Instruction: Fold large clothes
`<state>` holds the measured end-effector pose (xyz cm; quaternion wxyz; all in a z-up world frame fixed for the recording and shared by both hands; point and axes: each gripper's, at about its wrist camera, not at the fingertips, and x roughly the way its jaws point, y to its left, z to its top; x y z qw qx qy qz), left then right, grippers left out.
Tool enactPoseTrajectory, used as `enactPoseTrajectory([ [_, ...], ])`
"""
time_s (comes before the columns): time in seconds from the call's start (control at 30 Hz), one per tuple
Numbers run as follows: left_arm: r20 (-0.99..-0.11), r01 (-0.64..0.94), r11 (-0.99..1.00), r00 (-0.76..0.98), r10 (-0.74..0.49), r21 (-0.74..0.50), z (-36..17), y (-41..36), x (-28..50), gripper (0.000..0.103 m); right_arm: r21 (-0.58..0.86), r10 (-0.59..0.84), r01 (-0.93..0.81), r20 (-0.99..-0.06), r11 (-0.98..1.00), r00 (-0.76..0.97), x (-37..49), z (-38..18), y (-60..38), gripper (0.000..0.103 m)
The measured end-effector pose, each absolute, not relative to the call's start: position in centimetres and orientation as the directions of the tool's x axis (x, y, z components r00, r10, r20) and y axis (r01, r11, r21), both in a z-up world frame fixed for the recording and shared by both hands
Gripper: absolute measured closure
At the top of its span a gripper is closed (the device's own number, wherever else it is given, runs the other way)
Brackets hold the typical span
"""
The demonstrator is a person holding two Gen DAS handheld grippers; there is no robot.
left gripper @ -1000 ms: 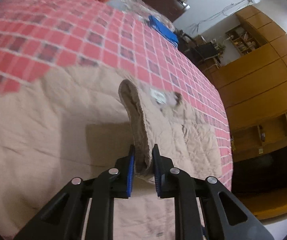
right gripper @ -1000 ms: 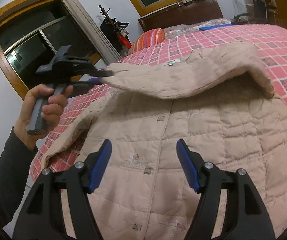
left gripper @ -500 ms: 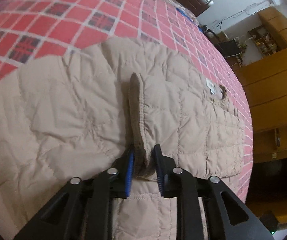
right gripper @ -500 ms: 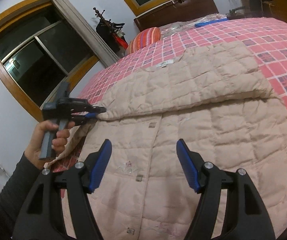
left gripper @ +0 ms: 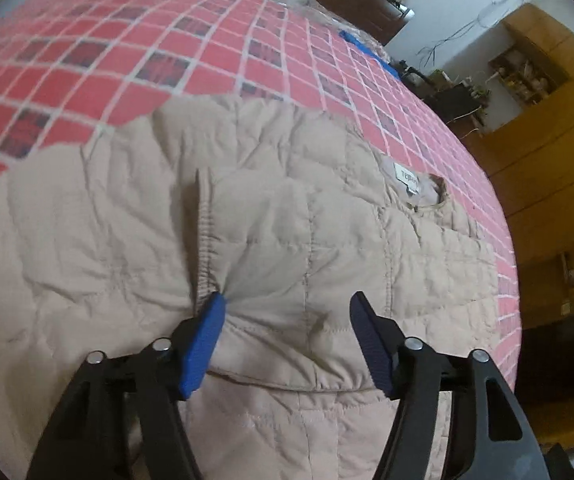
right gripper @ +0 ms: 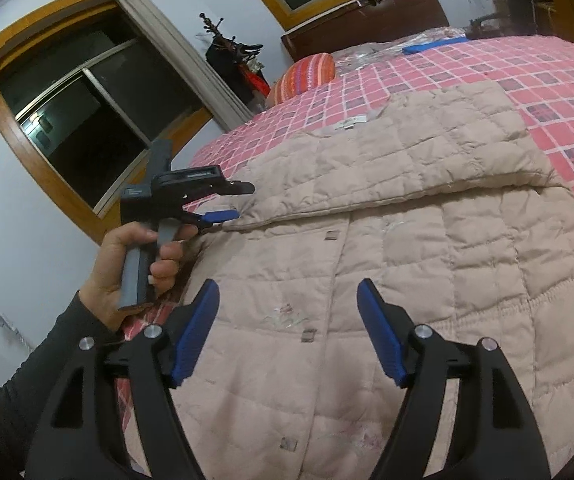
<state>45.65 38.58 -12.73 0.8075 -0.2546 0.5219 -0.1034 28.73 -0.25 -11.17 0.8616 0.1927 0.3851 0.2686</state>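
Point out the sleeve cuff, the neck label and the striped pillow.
sleeve cuff [left gripper: 203,236]: left wrist view, ribbed elastic edge.
neck label [left gripper: 406,179]: left wrist view, white tag's middle.
striped pillow [right gripper: 305,77]: right wrist view, its orange-striped face.

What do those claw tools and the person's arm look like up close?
Each claw has black plastic arms with silver rivets and two ribbed blue pads. The left claw, seen from the right claw, sits on a black body with a small printed label, a grey trigger and a grey handle. The left hand emerges from a dark long sleeve. No cables are visible.
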Motion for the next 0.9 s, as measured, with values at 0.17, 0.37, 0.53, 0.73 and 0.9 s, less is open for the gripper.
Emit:
enactPoseTrajectory([
  [0.17,-0.669,-0.129,0.762,0.585,-0.458,-0.634,-8.7,45.6,37.2,0.019,0.553,0.646,-0.354,-0.528,0.754,0.551,28.3,-10.2,0.4,0.027],
  [0.37,-0.674,-0.391,0.61,0.655,-0.341,-0.689,-11.3,56.8,22.5,0.017,0.547,0.7,-0.44,-0.511,0.713,0.499,28.2,-9.6,3.1,0.024],
  [0.53,-0.685,-0.558,0.429,0.688,-0.241,-0.711,-14.6,63.6,12.9,0.017,0.557,0.737,-0.483,-0.499,0.676,0.456,27.9,-9.4,5.1,0.024],
  [0.73,-0.645,-0.58,0.321,0.749,-0.15,-0.748,-16.0,67.7,10.0,0.017,0.55,0.747,-0.505,-0.48,0.665,0.461,27.0,-8.1,5.6,0.022],
  [0.9,-0.587,-0.557,0.229,0.804,-0.094,-0.799,-17.3,69.5,8.6,0.033,0.551,0.73,-0.48,-0.479,0.682,0.488,26.8,-7.7,4.4,0.021],
])
